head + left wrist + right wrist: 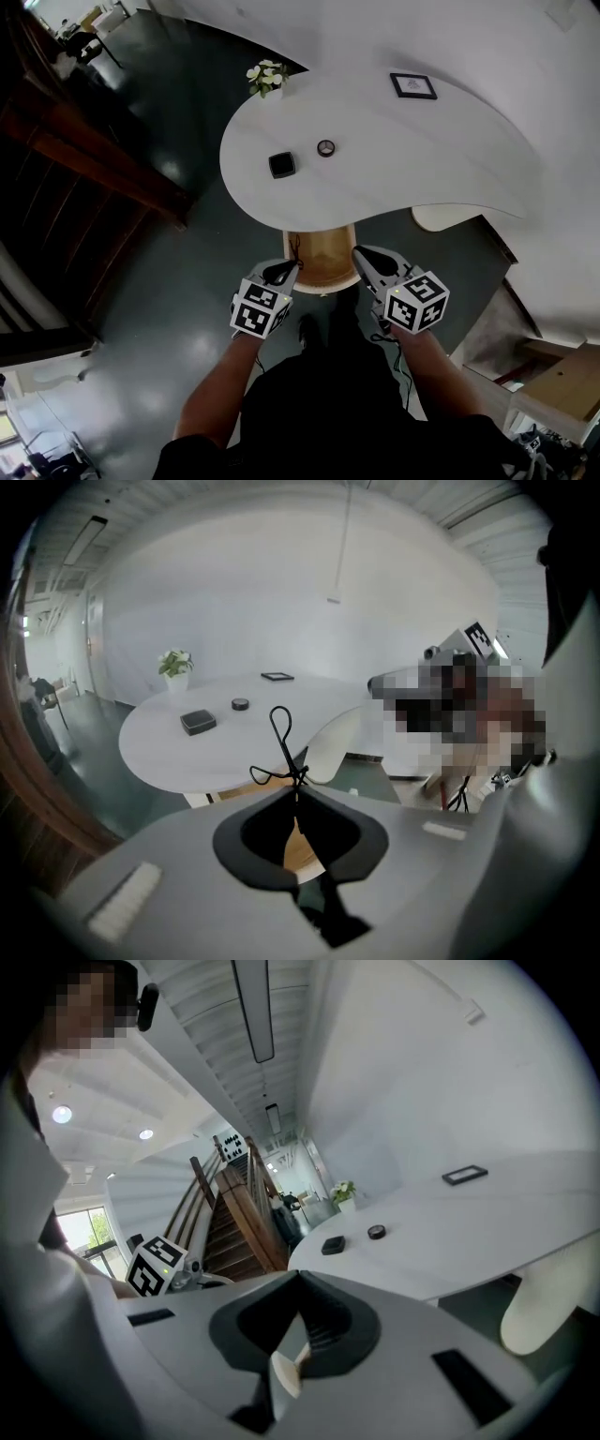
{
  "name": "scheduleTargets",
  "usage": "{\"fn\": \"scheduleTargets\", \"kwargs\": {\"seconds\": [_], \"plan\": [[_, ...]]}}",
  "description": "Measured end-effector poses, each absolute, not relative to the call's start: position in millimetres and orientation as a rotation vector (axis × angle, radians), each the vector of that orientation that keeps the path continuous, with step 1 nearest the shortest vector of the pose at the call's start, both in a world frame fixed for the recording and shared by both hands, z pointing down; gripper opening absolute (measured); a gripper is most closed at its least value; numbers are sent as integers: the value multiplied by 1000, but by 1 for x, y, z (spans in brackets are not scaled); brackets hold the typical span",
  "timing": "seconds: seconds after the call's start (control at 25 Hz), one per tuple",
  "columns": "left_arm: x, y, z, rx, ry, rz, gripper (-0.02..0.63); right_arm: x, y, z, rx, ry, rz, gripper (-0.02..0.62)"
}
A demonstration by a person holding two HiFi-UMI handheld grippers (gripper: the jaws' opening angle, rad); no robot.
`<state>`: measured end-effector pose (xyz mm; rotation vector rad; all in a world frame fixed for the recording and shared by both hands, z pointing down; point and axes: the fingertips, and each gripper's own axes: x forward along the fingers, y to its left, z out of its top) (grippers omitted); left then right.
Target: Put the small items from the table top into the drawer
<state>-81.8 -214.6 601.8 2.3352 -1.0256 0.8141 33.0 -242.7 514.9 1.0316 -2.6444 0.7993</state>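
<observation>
Left gripper (285, 270) pinching black wire loop (280, 726) — right gripper (367, 260) closed, white table (422, 164) ahead

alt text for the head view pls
Seen from above, a person holds the left gripper and right gripper low before a white rounded table. On it sit a black square box, a small dark ring, a picture frame and potted flowers.

I'm standing in what looks like an open office lobby.
A white curved table (450, 159) on dark polished floor (178, 272), wooden stairs (230, 1218) nearby, strip lights (253, 1002) overhead, plant (266, 77).
</observation>
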Motion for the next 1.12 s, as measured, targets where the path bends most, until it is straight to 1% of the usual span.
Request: {"fn": "scheduleTargets", "kwargs": {"seconds": [0.52, 1.12], "plan": [[-49, -222, 678, 2317, -789, 1103, 25, 59, -249, 556, 1074, -2585, 900, 12], [-30, -229, 754, 2298, -479, 1527, 25, 82, -250, 592, 1116, -2531, 959, 12]]}}
